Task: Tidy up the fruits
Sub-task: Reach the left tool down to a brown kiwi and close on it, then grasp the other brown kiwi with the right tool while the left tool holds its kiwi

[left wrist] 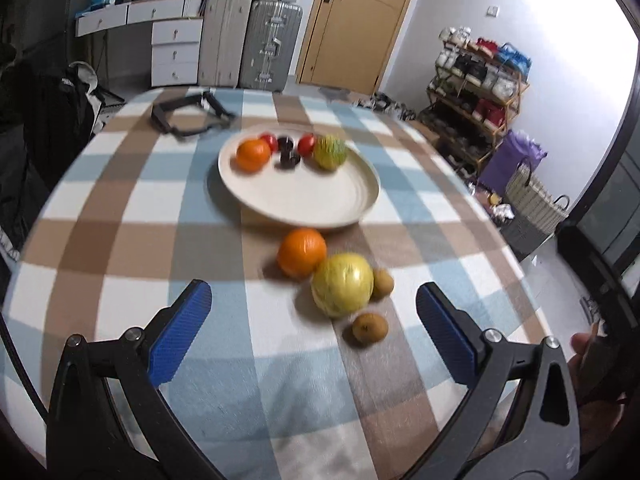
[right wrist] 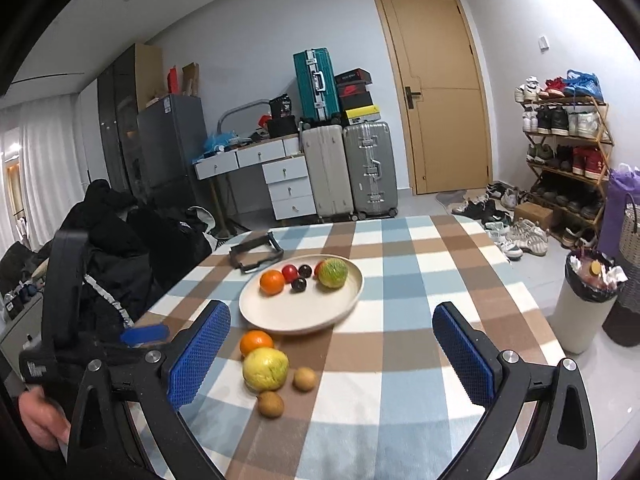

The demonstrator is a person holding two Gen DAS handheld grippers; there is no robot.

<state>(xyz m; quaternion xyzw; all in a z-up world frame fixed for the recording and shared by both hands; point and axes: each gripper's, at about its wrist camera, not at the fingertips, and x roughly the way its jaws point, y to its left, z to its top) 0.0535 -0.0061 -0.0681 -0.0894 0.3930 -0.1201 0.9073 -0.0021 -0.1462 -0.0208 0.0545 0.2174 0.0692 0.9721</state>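
Checked tablecloth [left wrist: 120, 208], yellow fruit [left wrist: 342, 284] just ahead between wide-open left hand-held gripper [left wrist: 314, 312] fingers.

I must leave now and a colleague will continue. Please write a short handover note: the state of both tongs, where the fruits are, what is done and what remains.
Left tongs: open, empty, above the checked tablecloth, pointing at the loose fruits.
Right tongs: open, empty, further back.
Round cream plate: holds a small orange, two red tomatoes, two dark plums and a green-red fruit.
On the cloth in front of the plate: a second orange, a large yellow fruit, two brown kiwis.
Done: six fruits on the plate.
Left: those four, probably.
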